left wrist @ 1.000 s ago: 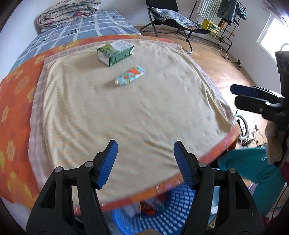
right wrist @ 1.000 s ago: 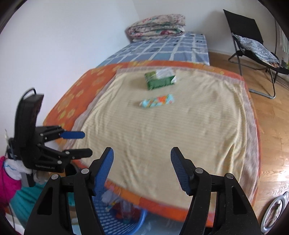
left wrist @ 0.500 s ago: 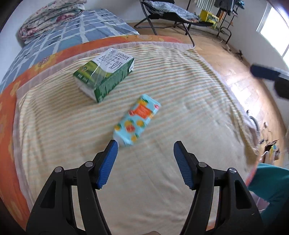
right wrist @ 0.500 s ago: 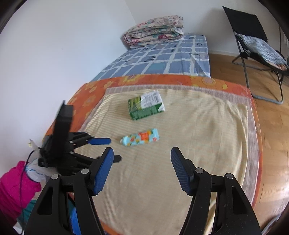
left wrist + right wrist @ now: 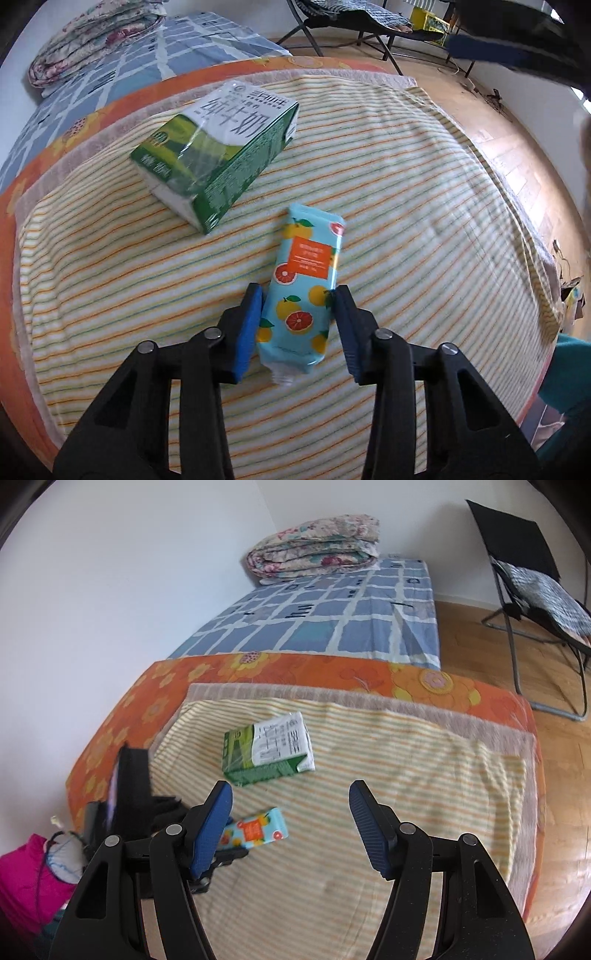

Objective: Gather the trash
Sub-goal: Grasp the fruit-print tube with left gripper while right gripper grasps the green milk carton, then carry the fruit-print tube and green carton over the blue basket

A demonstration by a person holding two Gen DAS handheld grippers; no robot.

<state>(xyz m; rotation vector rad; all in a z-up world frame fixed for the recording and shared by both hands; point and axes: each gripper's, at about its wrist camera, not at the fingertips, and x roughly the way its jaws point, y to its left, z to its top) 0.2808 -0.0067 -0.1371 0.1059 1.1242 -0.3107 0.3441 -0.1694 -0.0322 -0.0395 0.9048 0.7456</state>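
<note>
A light-blue tube with orange fruit print (image 5: 301, 295) lies on the striped blanket (image 5: 406, 206). My left gripper (image 5: 297, 301) has its blue pads on both sides of the tube and touches it. The tube also shows in the right wrist view (image 5: 258, 829), with the left gripper (image 5: 207, 849) around it. A green and white milk carton (image 5: 218, 162) lies just beyond the tube, also in the right wrist view (image 5: 267, 751). My right gripper (image 5: 291, 812) is open and empty above the blanket, short of the carton.
An orange flowered cover (image 5: 295, 668) borders the blanket, with a blue checked mattress (image 5: 332, 624) and a folded quilt (image 5: 314, 546) behind. A black folding chair (image 5: 528, 576) stands on the wood floor at right. Pink cloth (image 5: 26, 882) lies at lower left.
My left gripper moved forward over the blanket to the tube and narrowed its jaws onto it. My right gripper moved forward toward the carton and stayed open.
</note>
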